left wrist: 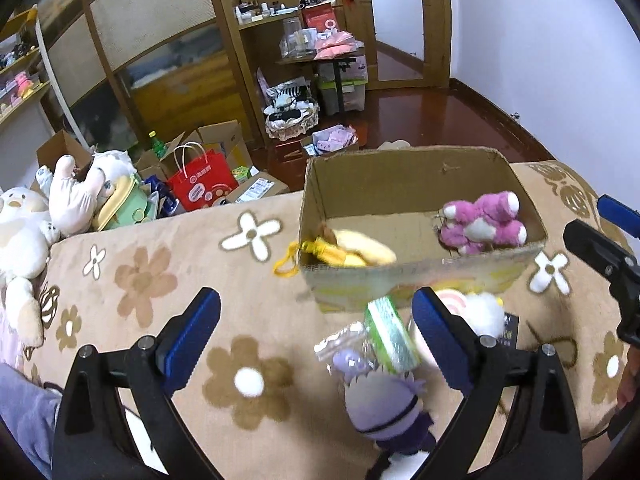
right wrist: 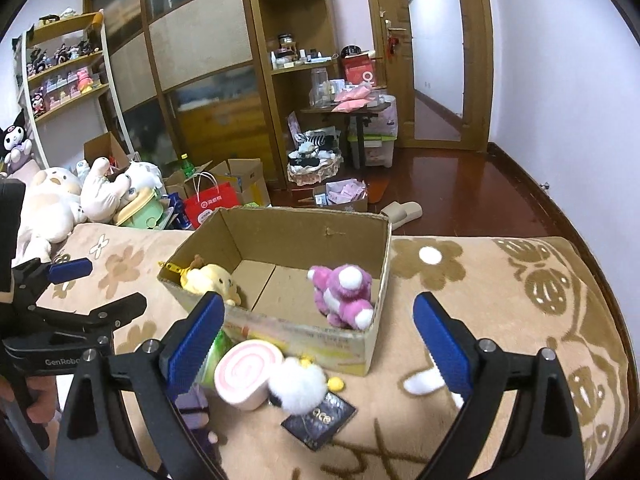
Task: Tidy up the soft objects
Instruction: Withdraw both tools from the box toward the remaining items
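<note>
An open cardboard box (left wrist: pixel 420 276) (right wrist: pixel 304 332) stands on a beige flowered blanket. Inside lie a pink plush bear (left wrist: pixel 482 224) (right wrist: pixel 344 294) and a yellow plush (left wrist: pixel 360 252) (right wrist: pixel 210 278). In front of the box lie a purple plush doll (left wrist: pixel 384 404) (right wrist: pixel 192 404), a green packet (left wrist: pixel 390 334) (right wrist: pixel 218 350), a pink roll cushion (right wrist: pixel 246 374) (left wrist: pixel 450 300) and a white fluffy toy (right wrist: pixel 298 386) (left wrist: pixel 484 312). My left gripper (left wrist: pixel 316 340) is open and empty, low over the blanket beside the purple doll. My right gripper (right wrist: pixel 318 344) is open and empty above the roll and white toy.
Large white plush toys (left wrist: pixel 24 232) (right wrist: pixel 52 204) are piled at the blanket's left end. A dark card (right wrist: pixel 318 420) lies by the white toy. Beyond the bed are a red bag (left wrist: pixel 202 182), boxes, shelves (right wrist: pixel 60 76) and a wooden floor (right wrist: pixel 460 184).
</note>
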Motion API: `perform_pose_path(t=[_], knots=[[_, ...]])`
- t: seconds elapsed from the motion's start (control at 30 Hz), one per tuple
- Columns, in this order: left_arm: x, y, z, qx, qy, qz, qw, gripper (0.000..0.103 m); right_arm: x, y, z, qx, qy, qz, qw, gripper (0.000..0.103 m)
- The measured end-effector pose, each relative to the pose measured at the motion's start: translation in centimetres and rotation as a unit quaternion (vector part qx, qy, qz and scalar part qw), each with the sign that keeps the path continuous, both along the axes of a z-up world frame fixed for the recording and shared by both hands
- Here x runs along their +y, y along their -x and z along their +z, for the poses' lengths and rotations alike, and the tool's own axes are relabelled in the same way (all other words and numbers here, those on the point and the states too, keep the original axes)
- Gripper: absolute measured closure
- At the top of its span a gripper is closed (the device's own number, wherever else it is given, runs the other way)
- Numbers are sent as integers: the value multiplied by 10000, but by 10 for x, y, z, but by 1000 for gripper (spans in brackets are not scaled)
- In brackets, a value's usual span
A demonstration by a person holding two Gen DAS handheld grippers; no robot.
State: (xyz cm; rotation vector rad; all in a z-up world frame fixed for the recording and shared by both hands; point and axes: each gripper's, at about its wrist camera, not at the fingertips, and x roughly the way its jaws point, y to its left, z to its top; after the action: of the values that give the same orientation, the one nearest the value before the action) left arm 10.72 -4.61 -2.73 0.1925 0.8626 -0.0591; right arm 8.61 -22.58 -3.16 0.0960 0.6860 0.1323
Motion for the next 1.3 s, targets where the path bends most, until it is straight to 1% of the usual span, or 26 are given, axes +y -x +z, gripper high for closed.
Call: perform_pose_path(t=[0.17,0.27,0.33,0.4,0.53,0.67,0.87,1.07,1.3], knots=[[5,18,-6,115,-52,79,9999,7,6,15,2,7,101,45,9999,3],[12,25,-9,287,35,169,9994,7,8,24,-1,56,145,90,9998,3],[17,30,-13,479,129,288,9984,7,9,29,-3,77,200,57,9998,3],[19,36,-18,562,213,325,9977,7,9,32,-6,142,229,28,9996,3],[20,45,-27,661,49,312,9973,7,5,42,-18,324,206,-46,9993,3],[21,50,-32,780,74,300,9965,7,2,47,-30,516,140,-70,9985,3],[16,49,-47,986,-143,265,9947,7,0,49,-50,826,91,-89,9965,3],[11,42,-66,1190,-304,244,9921,7,4,43,-64,980,186,-74,9950,4],[4,31,-85,1439,-346,192,9888,7,4,28,-86,1266,155,-77,9918,4]])
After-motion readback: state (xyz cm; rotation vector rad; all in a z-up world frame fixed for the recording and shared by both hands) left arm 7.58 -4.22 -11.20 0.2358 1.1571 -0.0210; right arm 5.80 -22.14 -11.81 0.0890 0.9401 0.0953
